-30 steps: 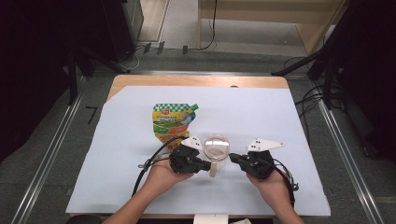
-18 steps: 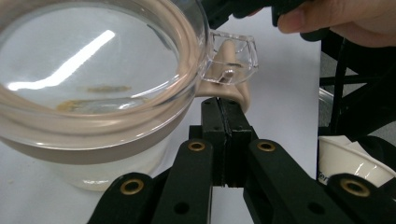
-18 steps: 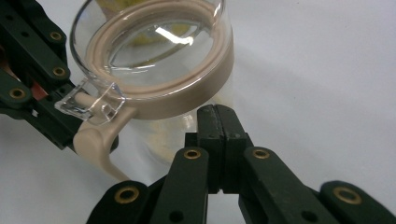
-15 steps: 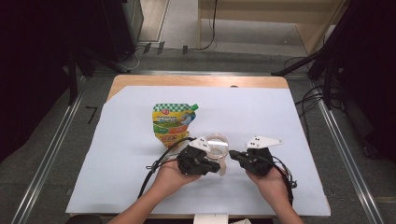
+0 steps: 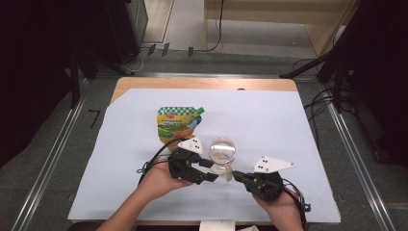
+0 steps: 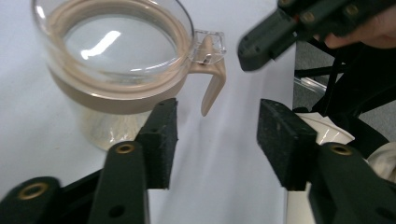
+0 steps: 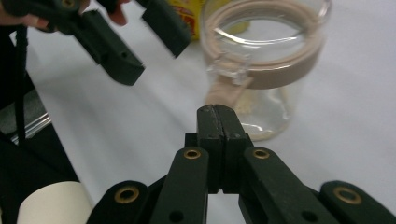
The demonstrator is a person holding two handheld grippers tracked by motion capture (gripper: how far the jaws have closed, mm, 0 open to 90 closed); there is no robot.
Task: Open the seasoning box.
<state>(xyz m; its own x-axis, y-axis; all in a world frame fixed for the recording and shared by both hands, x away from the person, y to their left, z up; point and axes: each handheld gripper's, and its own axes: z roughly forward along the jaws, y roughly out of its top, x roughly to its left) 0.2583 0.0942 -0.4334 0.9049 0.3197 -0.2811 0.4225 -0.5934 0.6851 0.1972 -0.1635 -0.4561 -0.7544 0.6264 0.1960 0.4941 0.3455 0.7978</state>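
The clear jar point(image 5: 222, 153) with a tan band and a tan handle is standing upright on the white-covered tabletop point(image 5: 298, 144), just below the middle of the high view, its clear lid sitting on top and apparently latched at the handle side. The left tool point(image 5: 208, 170) is lying at about nine o'clock of the jar, close beside it; its jaws have just been opening and are now standing apart with nothing between them, the pads point(image 6: 161, 135) clear of the glass, so the jar has been let go. The right tool point(image 5: 235, 176) is sitting at roughly five o'clock of the jar, its tip near the handle point(image 7: 224, 91), jaws pressed together on nothing. As a judgement, whatever was being done at the lid looks finished or paused, and what is left is probably working the latch or lifting the lid, then dealing with the green-and-yellow spouted pouch point(image 5: 179, 124), which is lying flat at eleven o'clock of the jar, untouched. Both forearms are coming in from six o'clock, hands low over the sheet, the left tool angling toward three o'clock and the right toward ten o'clock, converging on the jar.
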